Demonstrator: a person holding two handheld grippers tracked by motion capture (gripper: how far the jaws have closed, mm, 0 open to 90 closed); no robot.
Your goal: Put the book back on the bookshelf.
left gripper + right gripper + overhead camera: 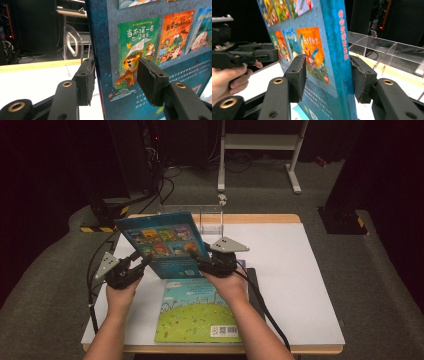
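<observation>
**Blue picture book up on edge, stand is next**

I've got the left gripper (142,261) at about 9 o'clock of the blue picture book (165,242). In the left gripper view its jaws straddle the book's edge with the pads standing off both faces, so they're apart, not clamped. The book is lifted and tilted above the white table (295,270), back cover toward me. The right gripper (199,261) sits at its 4 o'clock, near the spine. Jaws apart here too, with a gap showing on each side in the right gripper view, so I can't tell what's bearing the weight. Under my hands a second green picture book (195,317) lies flat. The clear acrylic book stand (210,215) waits at 12 o'clock. I'd say lifting is done; slotting it in and the green one remain.
</observation>
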